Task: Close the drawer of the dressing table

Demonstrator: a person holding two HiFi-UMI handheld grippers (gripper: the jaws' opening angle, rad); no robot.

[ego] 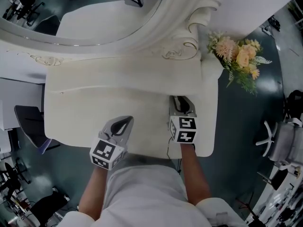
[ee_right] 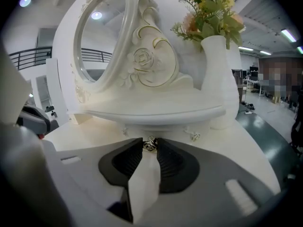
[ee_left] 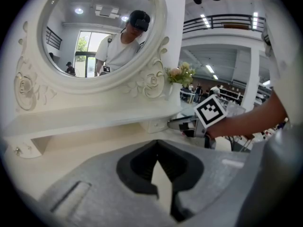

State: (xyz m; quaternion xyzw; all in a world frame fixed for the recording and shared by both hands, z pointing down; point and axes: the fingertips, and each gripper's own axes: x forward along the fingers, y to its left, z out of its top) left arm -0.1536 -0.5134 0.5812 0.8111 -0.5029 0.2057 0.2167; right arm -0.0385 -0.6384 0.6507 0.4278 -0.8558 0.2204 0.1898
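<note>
The white dressing table point(ego: 85, 112) carries an oval mirror point(ego: 94, 30) and a raised shelf point(ee_right: 156, 110). Under that shelf, small metal knobs point(ee_right: 194, 136) mark the little drawers. My right gripper point(ee_right: 150, 144) is shut on one such drawer knob point(ee_right: 150, 144), pinched at the jaw tips; in the head view this gripper point(ego: 179, 100) lies on the table's right part. The jaws hide how far out that drawer stands. My left gripper point(ego: 126, 121) hovers over the table's front edge, shut with nothing in it; its own view shows its tips point(ee_left: 156, 142) meeting.
A white vase point(ee_right: 218, 79) of peach flowers point(ego: 239, 60) stands at the shelf's right end, close to the right gripper. Office chairs point(ego: 28, 122) stand on the dark floor on both sides of the table. The person's arms reach in from below.
</note>
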